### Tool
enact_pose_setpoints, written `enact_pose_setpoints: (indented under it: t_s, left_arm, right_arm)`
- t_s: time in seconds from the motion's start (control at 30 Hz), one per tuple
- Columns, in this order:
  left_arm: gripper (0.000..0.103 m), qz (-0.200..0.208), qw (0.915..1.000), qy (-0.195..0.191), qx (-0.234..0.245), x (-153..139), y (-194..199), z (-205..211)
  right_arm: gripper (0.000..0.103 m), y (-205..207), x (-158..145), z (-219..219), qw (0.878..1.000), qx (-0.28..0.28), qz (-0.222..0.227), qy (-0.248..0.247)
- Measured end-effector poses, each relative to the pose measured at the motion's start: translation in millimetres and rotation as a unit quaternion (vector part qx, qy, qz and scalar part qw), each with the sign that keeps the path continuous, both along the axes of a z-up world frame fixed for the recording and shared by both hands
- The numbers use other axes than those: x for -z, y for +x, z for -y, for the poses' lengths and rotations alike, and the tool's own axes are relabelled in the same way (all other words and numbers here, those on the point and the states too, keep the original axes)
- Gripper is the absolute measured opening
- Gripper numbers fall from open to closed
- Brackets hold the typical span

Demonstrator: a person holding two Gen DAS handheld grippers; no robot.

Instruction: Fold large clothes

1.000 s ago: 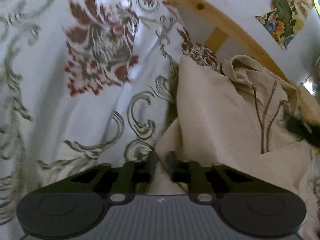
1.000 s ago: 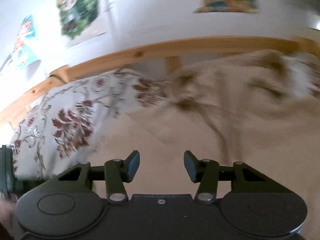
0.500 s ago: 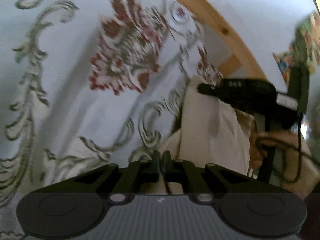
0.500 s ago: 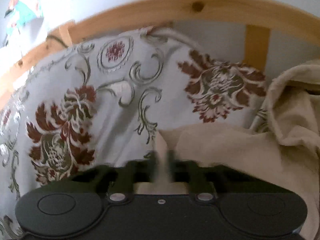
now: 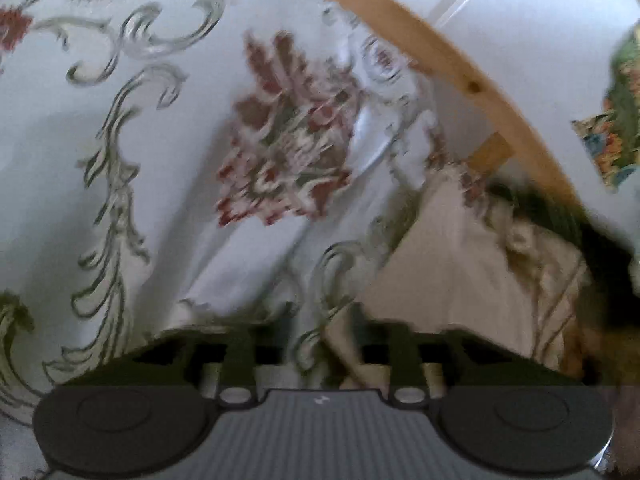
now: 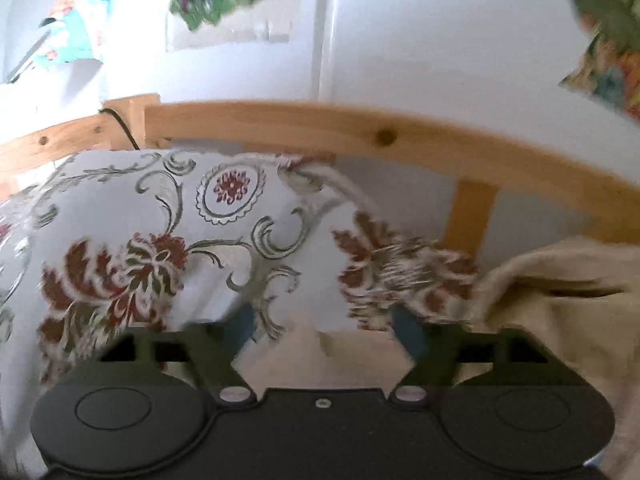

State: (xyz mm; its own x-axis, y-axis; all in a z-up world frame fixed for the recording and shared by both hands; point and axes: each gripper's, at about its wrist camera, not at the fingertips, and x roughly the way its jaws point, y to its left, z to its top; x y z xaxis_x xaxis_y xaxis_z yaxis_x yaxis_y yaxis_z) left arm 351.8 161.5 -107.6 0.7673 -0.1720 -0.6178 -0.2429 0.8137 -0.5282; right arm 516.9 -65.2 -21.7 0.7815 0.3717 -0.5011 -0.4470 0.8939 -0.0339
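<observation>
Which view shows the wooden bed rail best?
The right wrist view: the wooden bed rail runs across the whole frame, with its corner joint, a knot and an upright post visible. The left wrist view shows only a blurred diagonal stretch of the rail, partly hidden behind the patterned bedspread.

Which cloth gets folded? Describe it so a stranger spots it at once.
Find the wooden bed rail along the white wall. Below it lies the white floral bedspread, and on that, right of the red flowers, the beige garment: the only plain, unpatterned cloth there.

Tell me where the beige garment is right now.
The beige garment lies at the lower right of both wrist views, on the floral bedspread, just below the wooden bed rail.
</observation>
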Motion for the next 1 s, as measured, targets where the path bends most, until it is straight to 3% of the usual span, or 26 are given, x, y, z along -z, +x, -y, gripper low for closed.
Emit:
enact_pose_setpoints:
  t_s: [0.03,0.13,0.23,0.37,0.43,0.53,0.7,0.87,0.93,1.0]
  left_arm:
    - [0.070,0.012,0.9999,0.000,0.006,-2.9,0.3,3.0]
    - [0.068,0.017,0.9975,0.052,0.044,-5.3,6.4,22.4]
    - [0.063,-0.022,0.9915,0.123,0.037,3.4,13.3,39.4]
    - [0.060,-0.055,0.9806,0.187,0.026,6.2,14.3,53.5]
    - [0.070,-0.063,0.9753,0.211,0.013,-5.6,8.6,62.7]
    - [0.087,-0.037,0.9737,0.223,0.026,-25.5,-11.6,74.8]
    - [0.098,-0.016,0.9708,0.230,0.067,-60.9,-48.8,97.4]
    - [0.102,0.029,0.9468,0.276,0.164,-98.5,-115.0,137.7]
    - [0.102,0.040,0.9414,0.277,0.188,-108.5,-147.3,150.0]
    - [0.102,0.044,0.9303,0.288,0.222,-112.9,-173.1,163.9]
  right_arm:
    - [0.080,-14.9,-3.8,12.0,1.000,-0.004,0.008,-0.009]
    - [0.082,-70.1,-5.0,56.9,0.999,0.012,-0.003,-0.052]
    - [0.086,-126.9,13.0,102.9,0.992,0.043,-0.034,-0.114]
    - [0.086,-177.7,52.9,152.9,0.965,0.134,-0.034,-0.223]
    - [0.083,-192.7,67.8,174.8,0.950,0.175,-0.025,-0.258]
    - [0.080,-224.9,52.3,202.3,0.954,0.207,-0.014,-0.219]
    - [0.102,-285.3,-9.1,206.9,0.974,0.147,0.018,-0.170]
    - [0.102,-352.5,-52.7,201.5,0.985,0.076,0.018,-0.154]
    - [0.102,-379.2,-61.9,198.8,0.984,0.073,0.042,-0.159]
    - [0.102,-402.7,-66.7,197.1,0.982,0.064,0.064,-0.164]
